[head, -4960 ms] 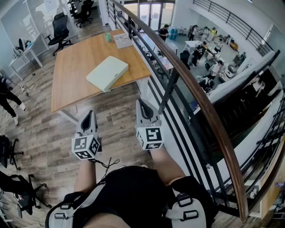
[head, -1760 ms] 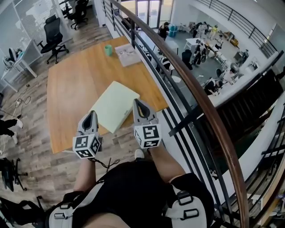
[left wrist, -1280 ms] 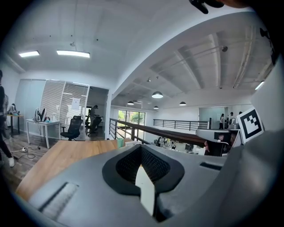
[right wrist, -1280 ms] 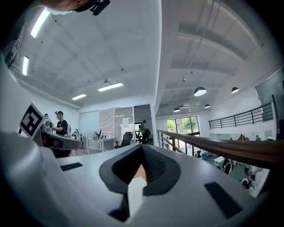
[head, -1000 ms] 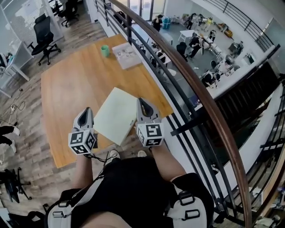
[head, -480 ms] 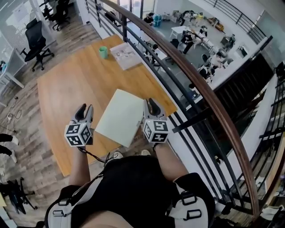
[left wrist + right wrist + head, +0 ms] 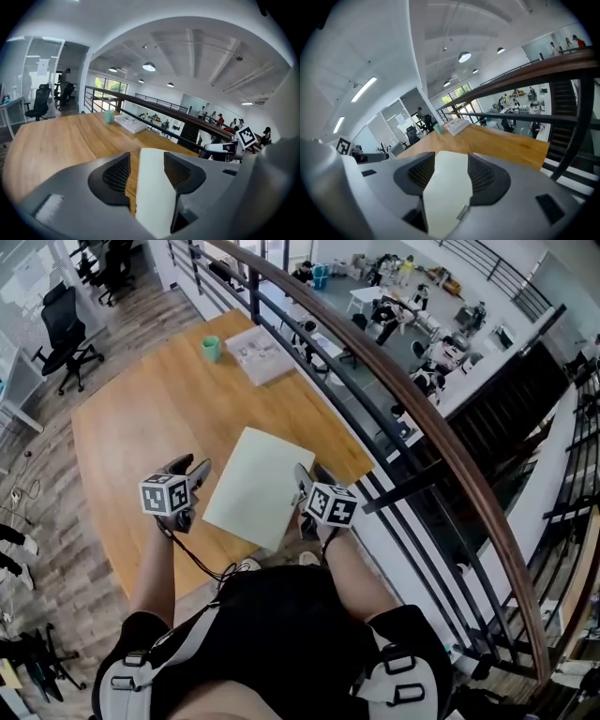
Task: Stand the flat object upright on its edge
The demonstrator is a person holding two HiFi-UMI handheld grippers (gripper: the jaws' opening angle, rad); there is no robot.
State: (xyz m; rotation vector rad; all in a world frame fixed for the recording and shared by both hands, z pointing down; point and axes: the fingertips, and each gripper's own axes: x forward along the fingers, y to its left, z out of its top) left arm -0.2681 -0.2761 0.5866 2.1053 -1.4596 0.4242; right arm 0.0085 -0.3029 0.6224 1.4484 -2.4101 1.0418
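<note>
A pale green flat slab (image 7: 255, 486) lies flat on the wooden table (image 7: 141, 427), its near corner reaching over the table's front edge. My left gripper (image 7: 195, 468) hovers just left of the slab, a small gap away, with its jaws opening. My right gripper (image 7: 302, 482) is at the slab's right edge, jaws opening too; whether it touches is unclear. In the left gripper view the slab (image 7: 152, 187) shows in the gap of the left gripper (image 7: 146, 159). Likewise the slab (image 7: 447, 187) fills the gap of the right gripper (image 7: 450, 159). Neither pair of pads presses on it.
A green cup (image 7: 211, 349) and a stack of papers (image 7: 258, 340) sit at the table's far end. A dark railing with a wooden handrail (image 7: 394, 399) runs close along the table's right side, over a drop to a lower floor. An office chair (image 7: 61, 320) stands far left.
The view has closed in on the table. Both grippers have spread apart to the slab's two sides, turned inward, and their jaws have gone from shut to open.
</note>
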